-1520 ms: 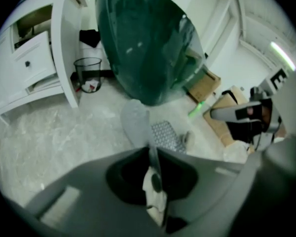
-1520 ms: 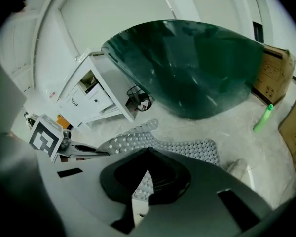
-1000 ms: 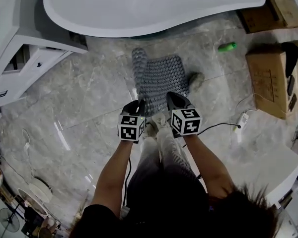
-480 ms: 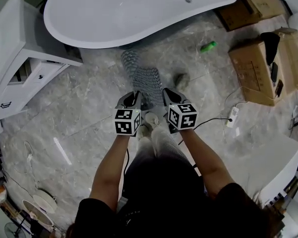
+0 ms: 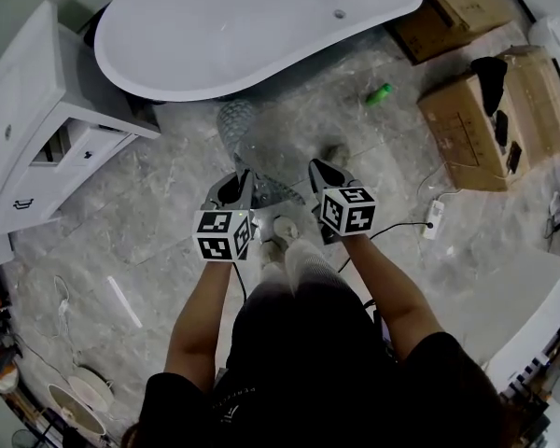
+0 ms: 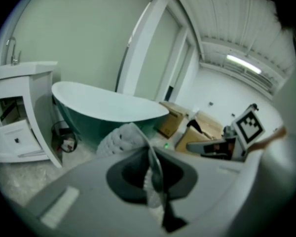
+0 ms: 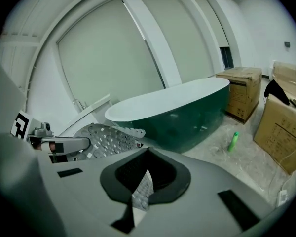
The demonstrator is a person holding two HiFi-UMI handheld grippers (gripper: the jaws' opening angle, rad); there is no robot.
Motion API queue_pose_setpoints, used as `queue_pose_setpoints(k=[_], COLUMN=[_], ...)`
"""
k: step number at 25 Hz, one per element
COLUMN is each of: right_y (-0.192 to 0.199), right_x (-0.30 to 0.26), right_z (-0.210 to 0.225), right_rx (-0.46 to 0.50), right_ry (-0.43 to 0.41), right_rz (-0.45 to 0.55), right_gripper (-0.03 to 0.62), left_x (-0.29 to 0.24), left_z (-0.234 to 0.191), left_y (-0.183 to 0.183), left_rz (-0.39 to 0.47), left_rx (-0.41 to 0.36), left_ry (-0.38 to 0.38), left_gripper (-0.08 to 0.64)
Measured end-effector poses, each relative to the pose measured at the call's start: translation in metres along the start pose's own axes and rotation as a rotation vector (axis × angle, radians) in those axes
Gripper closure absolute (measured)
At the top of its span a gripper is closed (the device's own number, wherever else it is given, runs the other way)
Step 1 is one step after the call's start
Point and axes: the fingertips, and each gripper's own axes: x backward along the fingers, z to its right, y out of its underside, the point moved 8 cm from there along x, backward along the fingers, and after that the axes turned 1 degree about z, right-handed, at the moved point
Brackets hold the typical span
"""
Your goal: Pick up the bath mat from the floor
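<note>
Bath mat (image 5: 264, 161) is off the floor (image 5: 140, 222) at its near end. It is strung between both tools and sags ahead of them toward the bathtub (image 5: 261, 26). Can't tell if the far end touches the floor.

Left tool (image 5: 242, 179) is clenched on the near edge's left side, with a thin fold of mat pinched between its jaws. The rest of the mat curls up just ahead of it. Right tool (image 5: 315, 170) is clenched on the right side of that edge, with a strip of mat caught between its jaws. The mat spreads to its left, toward the left tool.

- **Bathtub:** ahead of both tools, oval and smooth, white inside, dark green outside.
- **Floor:** glossy grey marble-pattern tile.
- **Cabinet** (image 5: 47, 147)**:** left of the left tool, white and boxy, with a drawer front.
- **Cardboard boxes** (image 5: 467, 129)**:** ahead-right of the right tool, brown, flaps open.
- **Mat:** soft, translucent grey, covered in rows of round bumps and small holes.
- **Tools:** grey shells with dark pads, each carrying a black-and-white marker cube.
- **Green bottle** (image 5: 380, 92)**:** small, lies on the floor ahead-right of the right tool.

Versus a second ago: the mat then lay flat and wide on the floor just ahead of the tool tips. Now it is raised, bunched narrower and folded. The tools were already at its near edge.
</note>
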Motion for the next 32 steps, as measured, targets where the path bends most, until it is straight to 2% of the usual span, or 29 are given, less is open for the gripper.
queue_pose_setpoints(k=[15,32], right_y=[-0.02,-0.015], right_x=[0.037,0.065], right_z=[-0.029,-0.052], right_rx=[-0.014,0.044], right_ry=[-0.026,-0.045], right_rz=[0.083,0.099], right_gripper=[0.592,0.594], left_x=[0.078,0.102], left_z=[-0.001,0.009], left_y=[-0.039,-0.018], left_rz=[0.123,0.131], left_rx=[-0.04,0.001], left_ry=[-0.007,-0.033], left_gripper=[0.541,0.541])
